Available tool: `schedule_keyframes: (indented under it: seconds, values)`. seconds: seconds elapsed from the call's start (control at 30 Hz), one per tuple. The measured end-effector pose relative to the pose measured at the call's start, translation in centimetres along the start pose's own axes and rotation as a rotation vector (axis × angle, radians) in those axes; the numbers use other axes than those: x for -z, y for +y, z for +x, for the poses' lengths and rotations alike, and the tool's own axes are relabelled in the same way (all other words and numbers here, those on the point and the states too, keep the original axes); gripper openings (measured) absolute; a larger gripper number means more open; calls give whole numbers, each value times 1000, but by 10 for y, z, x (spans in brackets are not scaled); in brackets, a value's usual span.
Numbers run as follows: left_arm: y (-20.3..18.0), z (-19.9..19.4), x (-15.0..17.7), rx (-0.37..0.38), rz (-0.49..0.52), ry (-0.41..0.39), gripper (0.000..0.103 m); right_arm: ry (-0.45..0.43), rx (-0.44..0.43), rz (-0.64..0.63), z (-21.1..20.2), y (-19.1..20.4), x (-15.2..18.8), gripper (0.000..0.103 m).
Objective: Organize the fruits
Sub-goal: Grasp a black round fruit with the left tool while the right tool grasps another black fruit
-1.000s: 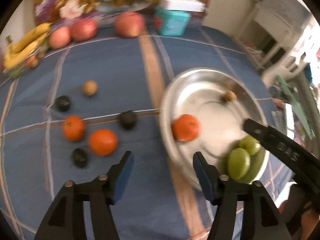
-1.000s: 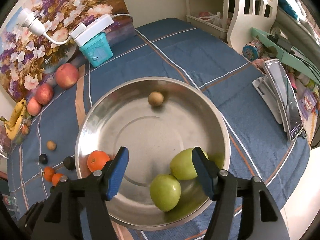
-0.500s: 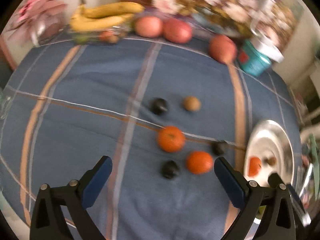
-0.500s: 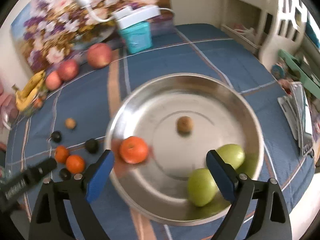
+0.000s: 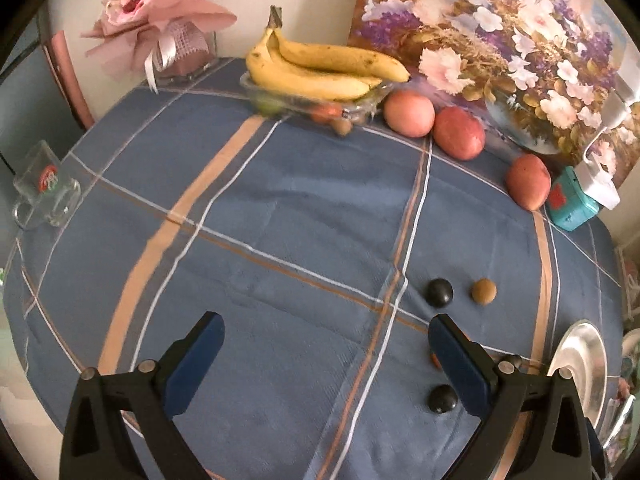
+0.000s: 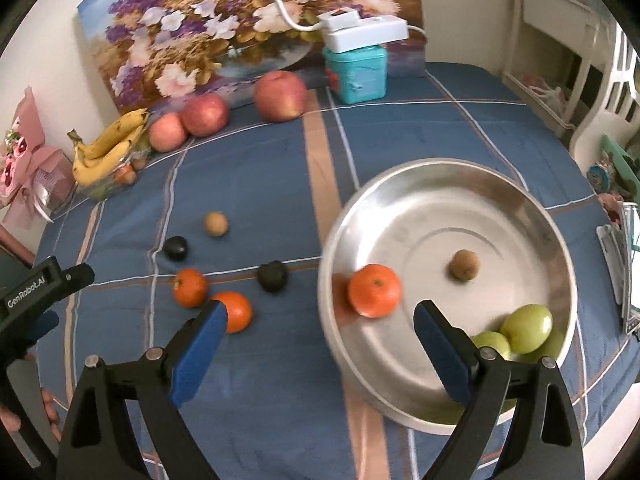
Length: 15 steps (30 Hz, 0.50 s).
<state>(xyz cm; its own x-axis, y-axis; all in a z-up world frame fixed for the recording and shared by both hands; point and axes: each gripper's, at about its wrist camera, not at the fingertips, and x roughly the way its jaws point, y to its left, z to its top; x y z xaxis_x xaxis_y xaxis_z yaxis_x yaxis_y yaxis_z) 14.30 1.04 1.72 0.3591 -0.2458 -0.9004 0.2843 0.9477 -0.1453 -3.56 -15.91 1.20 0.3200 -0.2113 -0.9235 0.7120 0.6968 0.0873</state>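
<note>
A steel bowl (image 6: 532, 216) sits at the right of the blue cloth; it holds an orange (image 6: 374, 290), a small brown fruit (image 6: 463, 265) and two green apples (image 6: 526, 328). On the cloth lie two oranges (image 6: 190, 287), dark fruits (image 6: 272, 276) and a brown fruit (image 6: 216, 224). My right gripper (image 6: 320, 340) is open and empty, above the bowl's left rim. My left gripper (image 5: 326, 354) is open and empty over bare cloth; dark fruits (image 5: 439, 292) and a brown fruit (image 5: 483, 290) lie to its right. The bowl's edge (image 5: 580, 354) shows at far right.
Bananas in a clear tray (image 5: 320, 68) and three red apples (image 5: 458, 132) line the back by a flower painting (image 5: 500, 32). A teal box (image 6: 356, 72) with a white charger, a pink bouquet (image 5: 160, 28) and a glass mug (image 5: 44, 192) stand around the edges.
My left gripper has swung left, away from the bowl, to face the bananas and apples. My right gripper has swung left too, and the orange now lies in the bowl.
</note>
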Motion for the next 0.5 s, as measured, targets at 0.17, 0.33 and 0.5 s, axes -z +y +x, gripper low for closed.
schedule_keyframes:
  seconds: [0.17, 0.33, 0.5]
  values:
    - [-1, 9, -9, 31, 17, 14, 103, 12, 0, -19, 6, 16, -7, 94]
    - [-11, 14, -20, 85, 52, 0, 103, 18, -4, -35, 17, 31, -20, 95]
    - [-18, 34, -29, 100, 58, 20, 103, 21, -2, -50, 35, 41, -36, 94]
